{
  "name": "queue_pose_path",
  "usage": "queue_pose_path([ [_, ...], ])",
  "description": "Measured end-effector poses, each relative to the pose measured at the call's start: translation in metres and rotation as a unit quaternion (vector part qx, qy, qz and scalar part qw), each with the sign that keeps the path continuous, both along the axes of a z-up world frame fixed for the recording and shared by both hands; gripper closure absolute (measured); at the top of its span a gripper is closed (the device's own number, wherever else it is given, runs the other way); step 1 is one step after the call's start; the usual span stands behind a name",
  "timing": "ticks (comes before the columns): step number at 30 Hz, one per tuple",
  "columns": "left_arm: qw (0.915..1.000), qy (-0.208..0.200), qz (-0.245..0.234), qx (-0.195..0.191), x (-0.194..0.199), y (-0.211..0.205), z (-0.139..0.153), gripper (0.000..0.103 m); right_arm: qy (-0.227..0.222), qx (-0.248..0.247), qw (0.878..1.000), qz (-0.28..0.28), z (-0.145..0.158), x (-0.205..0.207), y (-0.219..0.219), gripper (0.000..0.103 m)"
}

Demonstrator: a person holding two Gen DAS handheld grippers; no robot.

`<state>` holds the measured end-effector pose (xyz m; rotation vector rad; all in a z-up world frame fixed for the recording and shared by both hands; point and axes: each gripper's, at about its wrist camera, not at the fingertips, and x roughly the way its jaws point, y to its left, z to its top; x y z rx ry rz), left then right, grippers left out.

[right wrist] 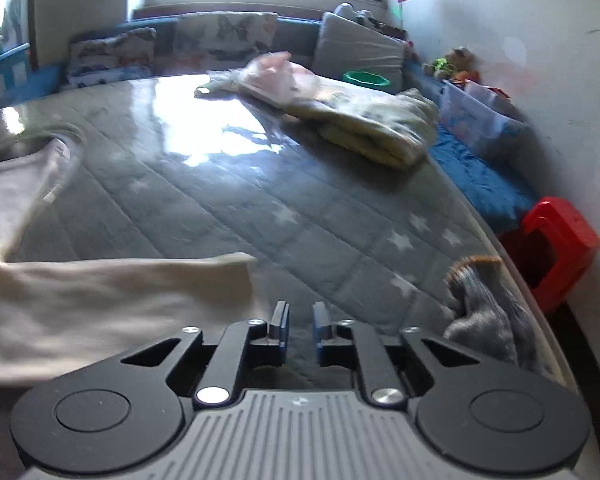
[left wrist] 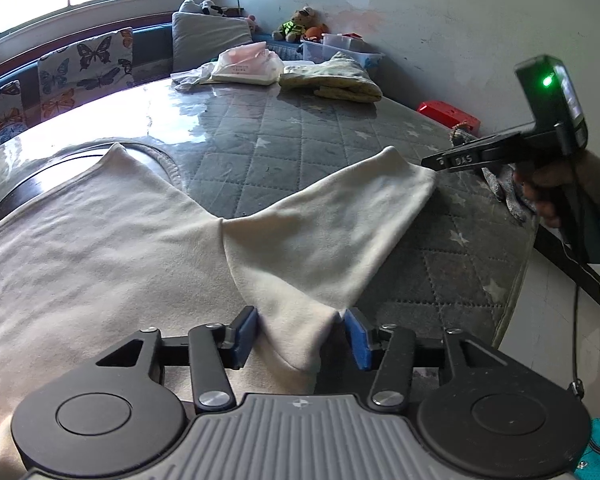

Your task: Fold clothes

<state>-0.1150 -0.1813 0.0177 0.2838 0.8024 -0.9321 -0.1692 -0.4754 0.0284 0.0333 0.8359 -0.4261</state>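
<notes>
Left gripper, fingers apart, straddles the cream shirt sleeve's underarm fold; sleeve runs toward 1 o'clock. Right gripper, narrowly apart and empty, sits beside the cuff at 10 o'clock, probably nearer it.

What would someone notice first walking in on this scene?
First the cream garment spread over the grey star-quilted mattress, one corner lying between the open pads of the left hand-held gripper. Next the right hand-held gripper, close by the sleeve end, and a red stool by the wall.
</notes>
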Motion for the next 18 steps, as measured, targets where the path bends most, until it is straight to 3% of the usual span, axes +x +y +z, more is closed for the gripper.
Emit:
queue_pose_path([
  [4, 0.9999, 0.009, -0.003, -0.009, 0.000, 0.005, 0.004, 0.051, -0.035, 0.020, 0.999, 0.009, 0.010, -0.001, 0.004, 0.084],
  [6, 0.9999, 0.009, -0.007, -0.009, -0.002, 0.005, 0.005, 0.051, -0.045, 0.038, 0.997, 0.046, 0.014, 0.000, 0.013, 0.084],
  [11, 0.9999, 0.010, -0.006, -0.010, -0.007, 0.006, 0.004, 0.051, -0.034, 0.053, 0.994, 0.086, -0.001, 0.024, 0.027, 0.068],
  [16, 0.9998, 0.011, -0.005, -0.013, -0.009, 0.018, 0.008, 0.051, -0.030, 0.042, 0.996, 0.078, -0.003, 0.029, 0.029, 0.064],
  [18, 0.9998, 0.009, -0.011, -0.016, -0.012, 0.023, 0.010, 0.051, -0.029, 0.029, 0.994, 0.100, 0.003, 0.024, 0.039, 0.062],
])
